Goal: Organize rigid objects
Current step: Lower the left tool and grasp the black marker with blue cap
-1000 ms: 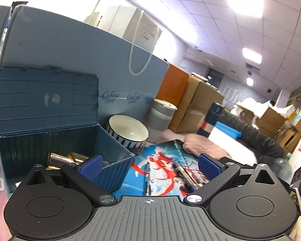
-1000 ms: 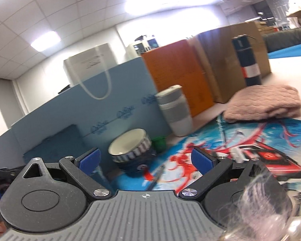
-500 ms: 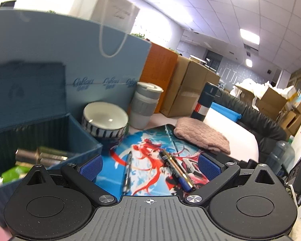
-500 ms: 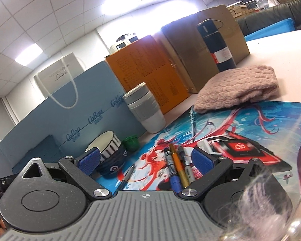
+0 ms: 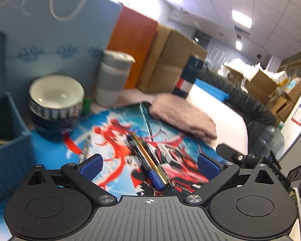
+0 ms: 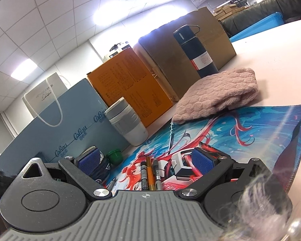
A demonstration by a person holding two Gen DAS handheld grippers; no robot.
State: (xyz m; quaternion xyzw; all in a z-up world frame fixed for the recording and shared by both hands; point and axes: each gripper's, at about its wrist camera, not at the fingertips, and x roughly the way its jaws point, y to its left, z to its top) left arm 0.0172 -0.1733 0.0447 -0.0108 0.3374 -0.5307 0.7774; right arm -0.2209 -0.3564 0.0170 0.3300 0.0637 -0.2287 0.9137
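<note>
Now the left gripper [image 5: 149,163], jaws spread and empty, has swung away from the blue ribbed plastic storage box [image 5: 8,140] toward the three pens [image 5: 148,160] lying side by side on the colourful printed desk mat [image 5: 114,124]. Further right, the right gripper [image 6: 145,160], also spread wide, has dropped low over the same pens, so a pickup looks imminent.
</note>
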